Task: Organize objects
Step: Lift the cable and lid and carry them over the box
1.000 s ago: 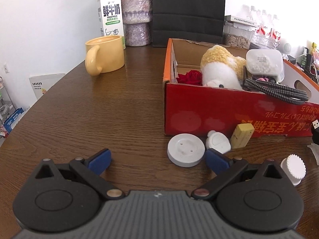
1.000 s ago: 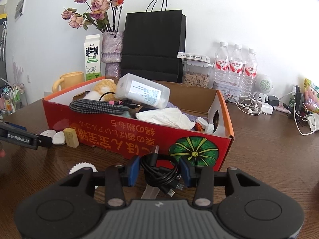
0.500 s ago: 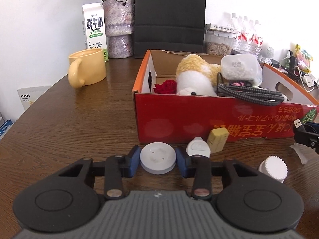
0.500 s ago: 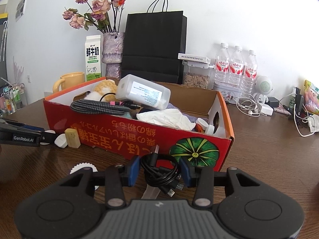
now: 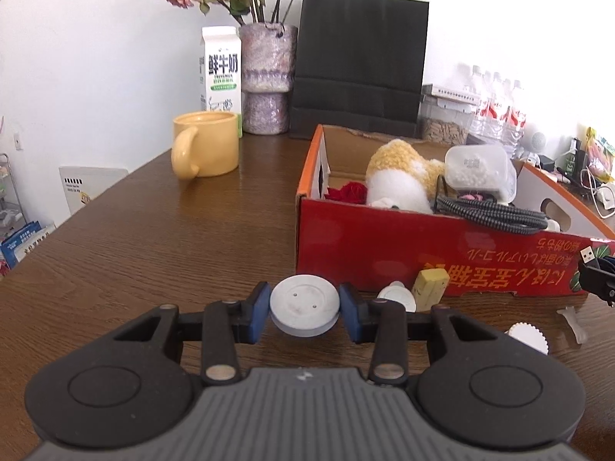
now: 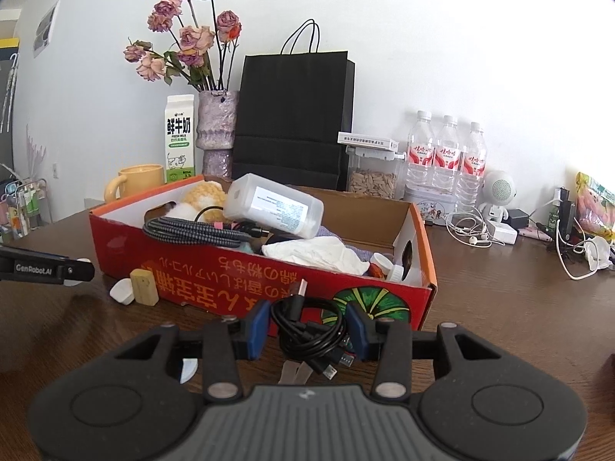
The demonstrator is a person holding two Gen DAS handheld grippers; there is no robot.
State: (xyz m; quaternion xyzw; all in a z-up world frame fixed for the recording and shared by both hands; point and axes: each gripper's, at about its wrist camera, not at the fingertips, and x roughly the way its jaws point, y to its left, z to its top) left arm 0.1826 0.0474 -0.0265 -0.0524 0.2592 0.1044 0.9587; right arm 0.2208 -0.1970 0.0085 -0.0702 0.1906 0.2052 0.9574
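Observation:
My left gripper (image 5: pixel 304 313) is shut on a round white disc (image 5: pixel 304 305) and holds it tilted, just above the table in front of the red cardboard box (image 5: pixel 384 253). My right gripper (image 6: pixel 307 328) is shut on a coiled black USB cable (image 6: pixel 309 330), lifted near the box's right front corner (image 6: pixel 415 299). The box holds a plush toy (image 5: pixel 399 176), a clear tub (image 5: pixel 478 171), a braided cable (image 5: pixel 496 213) and a white tissue (image 6: pixel 315 251). The left gripper's side shows at the left edge of the right wrist view.
On the table by the box front lie a small white piece (image 5: pixel 396 297), a yellow block (image 5: pixel 430 284) and a ridged white cap (image 5: pixel 526 340). A yellow mug (image 5: pixel 205 148), milk carton (image 5: pixel 221 73), vase (image 5: pixel 267 77) and black bag (image 5: pixel 361 65) stand behind. Bottles and cables crowd the right.
The left gripper went from wide open to shut on the white disc, then lifted and tilted it off the table. The right gripper kept still with the cable.

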